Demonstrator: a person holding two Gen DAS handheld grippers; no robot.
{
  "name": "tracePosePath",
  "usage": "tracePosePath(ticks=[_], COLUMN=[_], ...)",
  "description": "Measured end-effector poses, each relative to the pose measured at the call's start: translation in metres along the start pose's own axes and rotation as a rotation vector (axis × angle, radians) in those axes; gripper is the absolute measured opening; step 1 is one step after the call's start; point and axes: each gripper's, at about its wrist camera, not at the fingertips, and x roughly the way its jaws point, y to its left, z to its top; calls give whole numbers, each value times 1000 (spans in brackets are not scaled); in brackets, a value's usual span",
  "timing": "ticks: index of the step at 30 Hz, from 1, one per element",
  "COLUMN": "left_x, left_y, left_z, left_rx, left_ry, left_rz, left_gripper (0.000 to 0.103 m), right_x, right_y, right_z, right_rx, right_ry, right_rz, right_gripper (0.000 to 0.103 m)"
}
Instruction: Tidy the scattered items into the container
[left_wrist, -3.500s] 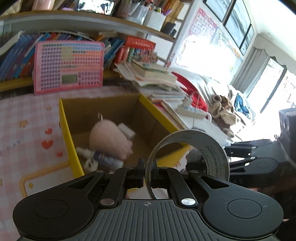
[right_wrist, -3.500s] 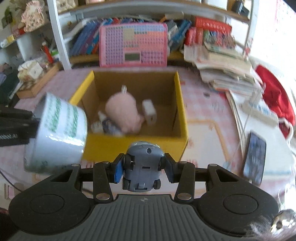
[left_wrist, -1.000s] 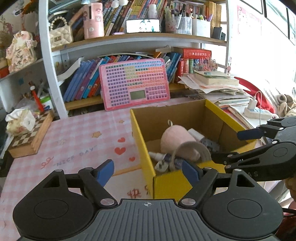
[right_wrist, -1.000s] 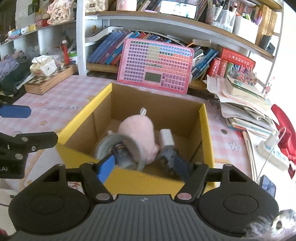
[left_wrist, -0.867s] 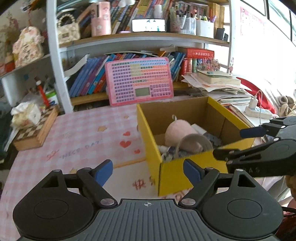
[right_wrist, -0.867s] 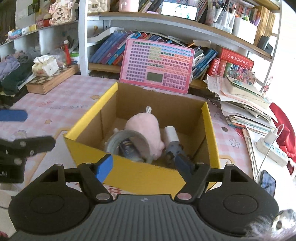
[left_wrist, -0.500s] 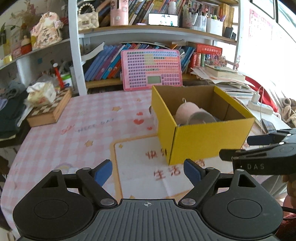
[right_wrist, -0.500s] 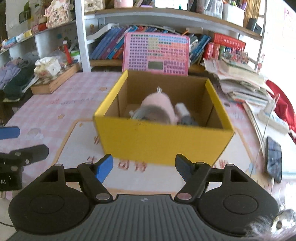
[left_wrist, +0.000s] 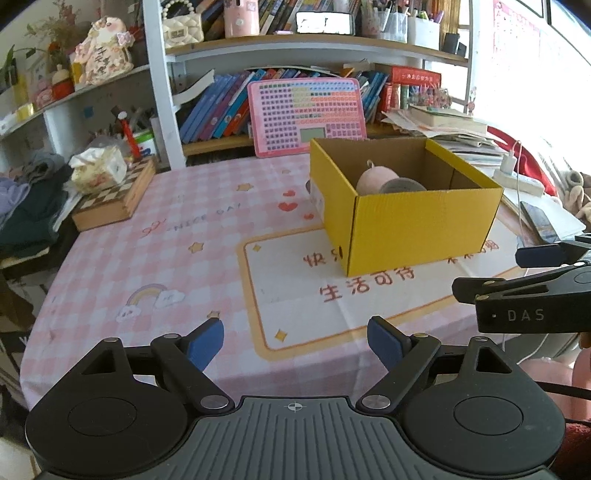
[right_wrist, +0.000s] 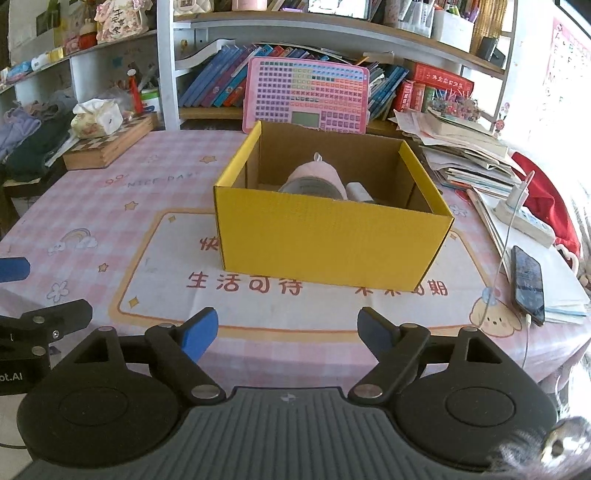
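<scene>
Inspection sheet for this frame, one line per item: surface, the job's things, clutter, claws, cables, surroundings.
Surface: pink checked tablecloth with a printed white panel.
Job's things: yellow cardboard box stands open on the panel; inside show a pink plush toy, a tape roll leaning against it and a white charger plug; the rest is hidden by the front wall.
Clutter: chessboard box with a tissue pack on top; phone on papers.
Claws: left claw and right claw both open, empty, short of the box.
Cables: white cable from the power strip to the phone.
Surroundings: bookshelves, pink keyboard toy leaning behind the box.
</scene>
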Motion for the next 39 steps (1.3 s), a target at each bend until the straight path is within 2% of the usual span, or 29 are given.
tracePosePath(ticks=[3, 13, 24, 39], left_x=[-4, -11, -9, -11], left_y=[5, 11, 19, 22], left_z=[-4, -12, -17, -14], left_rx=[-12, 5, -5, -15], left_ry=[2, 14, 56, 33], left_rz=[6, 12, 21, 5], left_gripper=[97, 103, 103, 103], right_x=[-3, -13, -15, -13], right_y=[4, 17, 27, 32], right_z=[-4, -11, -11, -8], right_rx=[3, 1, -8, -17], right_ry=[5, 0, 3, 7], right_rz=[-1, 7, 16, 17], right_gripper=[84, 90, 97, 98])
